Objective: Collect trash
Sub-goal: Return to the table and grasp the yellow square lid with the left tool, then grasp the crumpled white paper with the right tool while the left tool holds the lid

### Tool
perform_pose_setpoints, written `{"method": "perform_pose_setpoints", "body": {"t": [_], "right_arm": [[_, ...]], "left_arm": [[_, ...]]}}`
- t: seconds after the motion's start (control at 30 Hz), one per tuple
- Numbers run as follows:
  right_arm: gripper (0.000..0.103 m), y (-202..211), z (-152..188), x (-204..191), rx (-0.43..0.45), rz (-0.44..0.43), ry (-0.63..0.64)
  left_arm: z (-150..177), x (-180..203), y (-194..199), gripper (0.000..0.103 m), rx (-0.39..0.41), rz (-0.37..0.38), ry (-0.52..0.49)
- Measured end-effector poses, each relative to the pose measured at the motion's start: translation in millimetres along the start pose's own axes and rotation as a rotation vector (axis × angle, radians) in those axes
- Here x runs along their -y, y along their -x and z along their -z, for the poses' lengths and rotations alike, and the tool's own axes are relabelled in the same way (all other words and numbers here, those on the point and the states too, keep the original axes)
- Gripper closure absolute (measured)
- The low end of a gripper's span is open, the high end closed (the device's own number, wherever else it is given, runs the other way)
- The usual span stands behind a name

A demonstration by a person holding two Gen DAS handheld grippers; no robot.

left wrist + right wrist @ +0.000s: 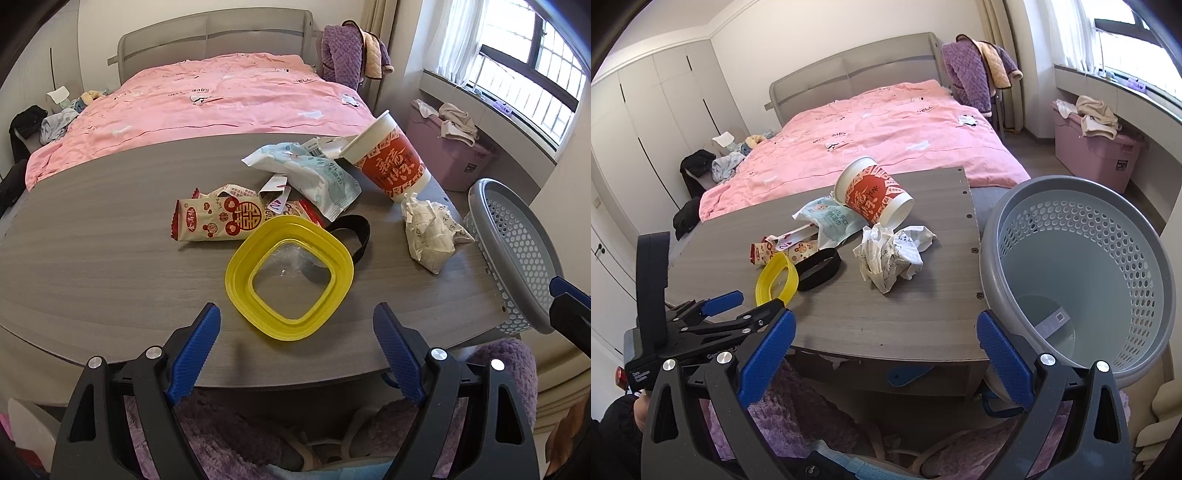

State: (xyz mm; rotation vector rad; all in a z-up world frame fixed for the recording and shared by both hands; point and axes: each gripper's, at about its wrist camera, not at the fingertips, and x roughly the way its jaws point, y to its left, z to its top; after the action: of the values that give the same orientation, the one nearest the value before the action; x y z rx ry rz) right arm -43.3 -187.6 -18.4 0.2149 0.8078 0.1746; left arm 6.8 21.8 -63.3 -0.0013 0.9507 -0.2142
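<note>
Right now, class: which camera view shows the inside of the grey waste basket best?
The right wrist view: the grey waste basket faces the camera, showing its perforated wall, floor and a label inside. The left wrist view shows only its rim and outer side at the frame edge.

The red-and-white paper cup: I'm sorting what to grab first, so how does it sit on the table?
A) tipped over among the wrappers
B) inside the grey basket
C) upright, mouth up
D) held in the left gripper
A: the paper cup lies tilted, leaning on the wrappers, outside the basket, with both grippers open.
</note>
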Motion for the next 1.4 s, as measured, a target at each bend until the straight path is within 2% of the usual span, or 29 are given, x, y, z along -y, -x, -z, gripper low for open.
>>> {"method": "perform_pose_setpoints", "body": {"t": [0.5,0.8,0.83,1.03,1.4], "right_arm": [[0.006,-20,4,3,-0.056,-0.008,-0.016],[0.006,-26,5,3,-0.072,-0.008,-0.017],[0.006,-26,5,2,-0.073,-0.008,-0.016],[0.006,-27,5,1,-0.073,-0.009,-0.015],[0.006,-41,-8,-9,-0.055,-0.011,0.043]], "left_arm": [[-10,-6,-30,0.022,0.003,0.024,0.002],[-13,-11,-34,0.023,0.015,0.062,0.016],[-13,-11,-33,0.027,0.019,0.064,0.015],[-11,-16,-26,0.028,0.035,0.068,0.022],[-6,-33,13,0.028,0.103,-0.007,0.059]]}}
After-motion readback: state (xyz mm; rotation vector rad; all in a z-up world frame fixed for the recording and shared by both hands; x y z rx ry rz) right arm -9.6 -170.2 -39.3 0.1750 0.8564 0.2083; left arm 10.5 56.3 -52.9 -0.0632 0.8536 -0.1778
